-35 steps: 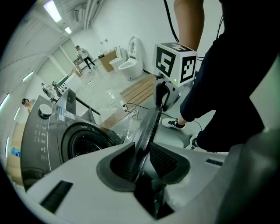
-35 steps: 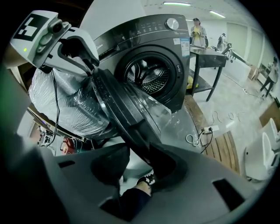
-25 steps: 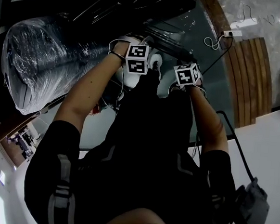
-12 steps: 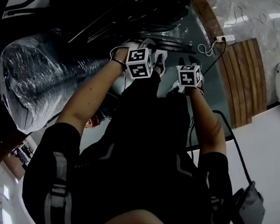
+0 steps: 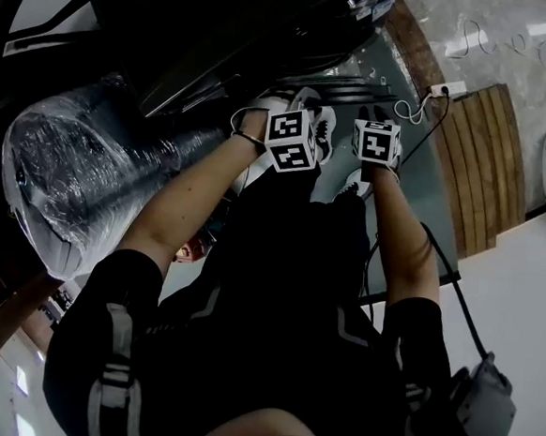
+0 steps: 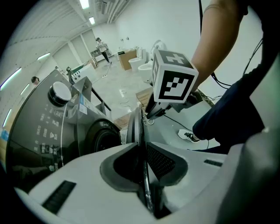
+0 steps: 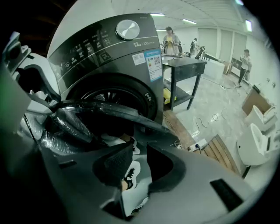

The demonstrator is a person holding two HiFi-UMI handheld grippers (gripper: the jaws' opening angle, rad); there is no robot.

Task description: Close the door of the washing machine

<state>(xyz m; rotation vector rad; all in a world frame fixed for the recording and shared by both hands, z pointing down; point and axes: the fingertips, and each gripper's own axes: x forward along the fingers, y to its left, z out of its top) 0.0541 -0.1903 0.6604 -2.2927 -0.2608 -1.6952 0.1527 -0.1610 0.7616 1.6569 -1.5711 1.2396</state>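
The washing machine [image 7: 109, 57] stands with its drum mouth showing, and its door [image 6: 135, 124] is swung out, wide open. The left gripper [image 6: 142, 173] pinches the door's rim. The right gripper [image 7: 140, 165] is near it, jaws closing on nothing. I'd judge the swing is under way; next comes a steady push until the latch catches

Door [image 5: 78, 178] fills your left side. Washer [image 7: 109, 57] ahead, table [image 7: 183, 65] just beside it. Power strip [image 7: 197, 145] on floor right; open floor beyond.
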